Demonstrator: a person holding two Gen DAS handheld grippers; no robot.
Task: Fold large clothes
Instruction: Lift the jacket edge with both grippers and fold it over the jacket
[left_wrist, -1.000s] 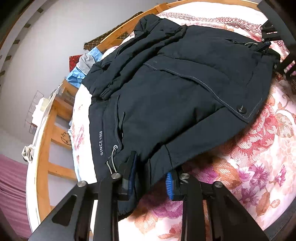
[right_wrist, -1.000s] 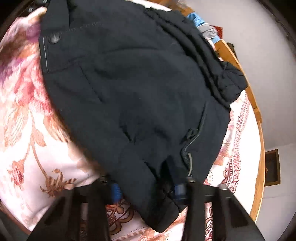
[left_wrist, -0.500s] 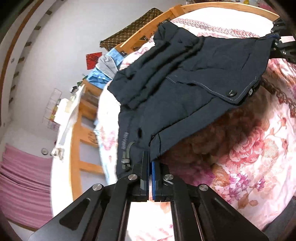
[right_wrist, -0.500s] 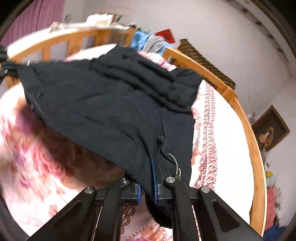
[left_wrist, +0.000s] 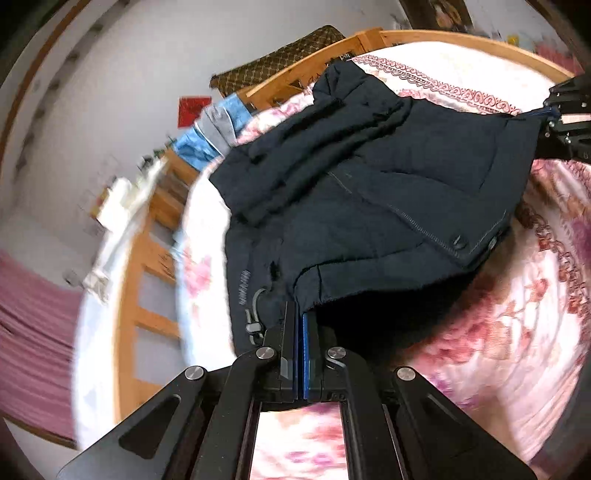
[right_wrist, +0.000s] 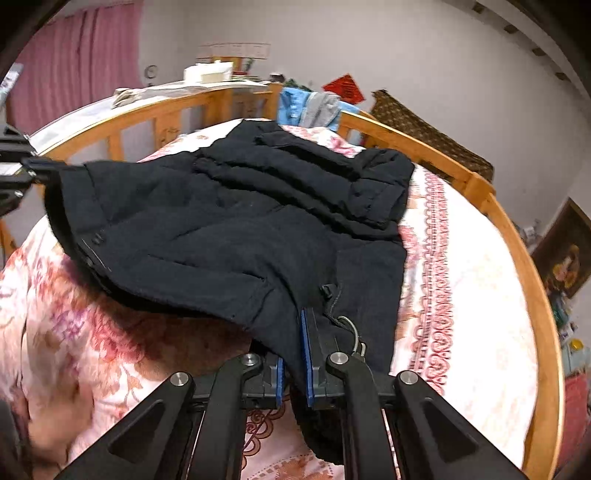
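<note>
A large dark navy padded jacket (left_wrist: 369, 192) lies on a floral bedspread (left_wrist: 498, 332), its near hem lifted off the bed. My left gripper (left_wrist: 300, 325) is shut on one hem corner, beside a drawcord toggle (left_wrist: 253, 325). My right gripper (right_wrist: 295, 354) is shut on the other hem corner, with a drawcord loop (right_wrist: 352, 332) next to it. The jacket also shows in the right wrist view (right_wrist: 240, 221). Each gripper appears at the far edge of the other's view, the right one (left_wrist: 554, 114) and the left one (right_wrist: 22, 166). A shadow lies under the raised hem.
The bed has a wooden rail frame (right_wrist: 517, 251) around it. Blue and grey clothes (right_wrist: 310, 107) hang over the headboard rail, next to a brown patterned cloth (right_wrist: 424, 129). A pink curtain (right_wrist: 74, 59) and a shelf with boxes (right_wrist: 210, 72) stand behind.
Both grippers closed on the jacket's hem corners and raised them off the bed. The hem now hangs stretched between them, higher than half a second ago.
</note>
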